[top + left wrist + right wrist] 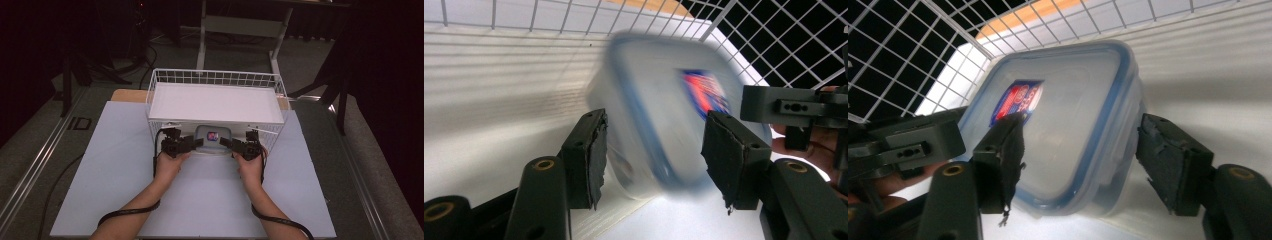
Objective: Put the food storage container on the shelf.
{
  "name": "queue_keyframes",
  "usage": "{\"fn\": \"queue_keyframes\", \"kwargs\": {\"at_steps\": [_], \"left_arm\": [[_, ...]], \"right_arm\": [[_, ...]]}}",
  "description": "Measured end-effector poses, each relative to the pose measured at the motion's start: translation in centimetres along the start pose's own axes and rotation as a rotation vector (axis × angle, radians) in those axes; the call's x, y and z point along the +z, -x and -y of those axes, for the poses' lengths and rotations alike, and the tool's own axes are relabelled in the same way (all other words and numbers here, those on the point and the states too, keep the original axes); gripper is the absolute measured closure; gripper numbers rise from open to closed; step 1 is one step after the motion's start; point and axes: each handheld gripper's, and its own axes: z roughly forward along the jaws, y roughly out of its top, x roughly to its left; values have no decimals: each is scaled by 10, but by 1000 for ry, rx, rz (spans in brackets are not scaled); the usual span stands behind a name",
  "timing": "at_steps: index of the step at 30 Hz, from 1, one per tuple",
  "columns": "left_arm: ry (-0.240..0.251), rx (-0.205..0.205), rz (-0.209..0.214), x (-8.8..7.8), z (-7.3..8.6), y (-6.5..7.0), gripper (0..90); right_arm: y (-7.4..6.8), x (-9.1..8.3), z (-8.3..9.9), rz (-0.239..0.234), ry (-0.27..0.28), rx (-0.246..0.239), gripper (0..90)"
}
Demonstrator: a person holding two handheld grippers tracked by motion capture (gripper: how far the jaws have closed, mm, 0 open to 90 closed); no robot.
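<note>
We've got both grippers at the front of the white wire basket [216, 77], one on each side of a clear plastic container [213, 136] with a blue-rimmed lid and a red and blue label. The container sits in the lower level of the basket, under its white shelf [215, 102], right at the open front edge, and the basket stands on the pale surface [115, 165].

Our left gripper [196, 143] comes in from the left of the container. In the left gripper view the container [664, 115] is blurred and sits between the two black jaws, which stand roughly half open; the pads [596, 150] look close to its sides, but we can't tell if they're actually pressing.

Our right gripper [226, 142] comes in from the right. In the right gripper view the container [1063, 125] is tilted; one jaw lies against the lid, the other stands clear of the side wall with a gap showing, so no real grip there.
</note>
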Motion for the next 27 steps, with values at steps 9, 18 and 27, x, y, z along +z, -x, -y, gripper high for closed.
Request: {"fn": "queue_keyframes", "kwargs": {"at_steps": [9,18,27], "left_arm": [[10,32,-7,-10,4,8,433],[13,95,60,-36,16,19,345],[50,203,167,-75,40,47,36]], "right_arm": [[-7,-7,0,28,24,-96,385],[-25,-29,8,66,59,-265,385],[-53,-42,32,6,36,-313,527]]}}
